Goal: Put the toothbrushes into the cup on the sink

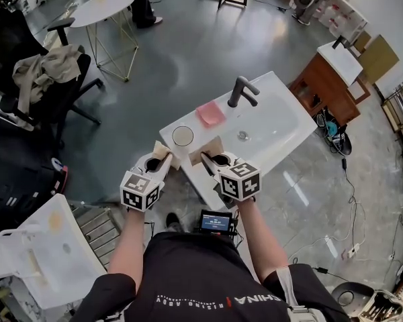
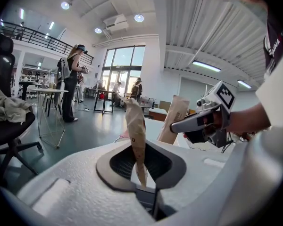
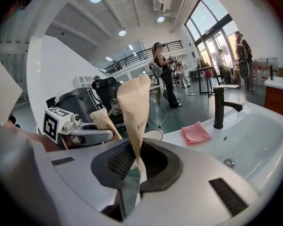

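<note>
Status: no brush in the cup [image 1: 183, 135] yet; it looks empty.

L gripper [image 1: 160, 163]: jaws clamped on a paper-wrapped toothbrush [image 2: 136, 135].

R gripper [image 1: 207, 161]: jaws clamped on a second wrapped toothbrush [image 3: 133, 108].

Both pkts stand roughly upright at the near edge of the sink [image 1: 282, 123], close to the cup.

The cup stands on the sink deck near a pink cloth [image 1: 210, 113].

Remaining: insert both brushes.

A pink cloth [image 1: 210, 114] lies just beside a black tap [image 1: 240, 91]. On the grey floor [image 1: 181, 45] stand a round white table [image 1: 104, 8], a black chair [image 1: 23, 86] draped with a beige garment [image 1: 46, 68], and a wooden cabinet [image 1: 320, 84].
</note>
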Demonstrator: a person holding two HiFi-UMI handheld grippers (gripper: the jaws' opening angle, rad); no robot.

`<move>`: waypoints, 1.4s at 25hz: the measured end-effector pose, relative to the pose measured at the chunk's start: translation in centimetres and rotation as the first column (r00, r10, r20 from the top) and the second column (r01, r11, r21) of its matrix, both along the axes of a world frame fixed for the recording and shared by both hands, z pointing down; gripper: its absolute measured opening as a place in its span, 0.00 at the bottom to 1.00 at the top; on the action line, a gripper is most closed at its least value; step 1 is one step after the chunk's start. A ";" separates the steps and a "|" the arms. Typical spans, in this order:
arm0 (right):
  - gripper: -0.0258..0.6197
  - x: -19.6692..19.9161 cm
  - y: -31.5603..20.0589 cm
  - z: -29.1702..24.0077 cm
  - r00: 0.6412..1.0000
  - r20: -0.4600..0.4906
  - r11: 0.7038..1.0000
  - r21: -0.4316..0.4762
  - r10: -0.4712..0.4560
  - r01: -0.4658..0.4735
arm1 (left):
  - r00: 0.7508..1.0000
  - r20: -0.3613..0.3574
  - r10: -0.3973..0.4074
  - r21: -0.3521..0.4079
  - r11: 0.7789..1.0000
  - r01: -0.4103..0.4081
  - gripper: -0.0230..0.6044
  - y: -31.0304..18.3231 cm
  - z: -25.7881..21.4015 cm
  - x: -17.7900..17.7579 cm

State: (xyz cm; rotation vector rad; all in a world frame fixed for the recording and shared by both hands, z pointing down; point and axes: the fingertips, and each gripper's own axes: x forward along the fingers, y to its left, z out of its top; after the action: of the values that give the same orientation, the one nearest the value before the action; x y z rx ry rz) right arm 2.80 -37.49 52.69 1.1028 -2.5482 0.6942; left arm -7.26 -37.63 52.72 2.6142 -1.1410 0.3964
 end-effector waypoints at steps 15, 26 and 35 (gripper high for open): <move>0.10 -0.1 -5.5 -5.1 1.000 -0.008 0.994 0.105 0.000 0.001 | 1.000 0.002 0.008 0.001 1.000 -0.008 0.10 -1.3 -0.1 -0.1; 0.11 -2.3 -8.1 -2.4 0.999 -0.024 0.998 0.058 -0.039 0.040 | 0.999 0.018 -0.033 -0.009 0.999 0.033 0.10 -2.0 0.4 -1.8; 0.11 -2.8 -8.9 1.9 0.997 -0.069 0.999 -0.020 -0.030 0.029 | 0.998 0.028 -0.053 -0.036 0.998 0.054 0.10 -2.4 1.8 -2.8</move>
State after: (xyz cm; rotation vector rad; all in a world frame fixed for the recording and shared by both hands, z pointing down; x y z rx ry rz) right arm 0.04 -46.38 54.64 1.0619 -2.4897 0.6595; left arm -10.02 -40.04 54.48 2.5485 -1.1976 0.4382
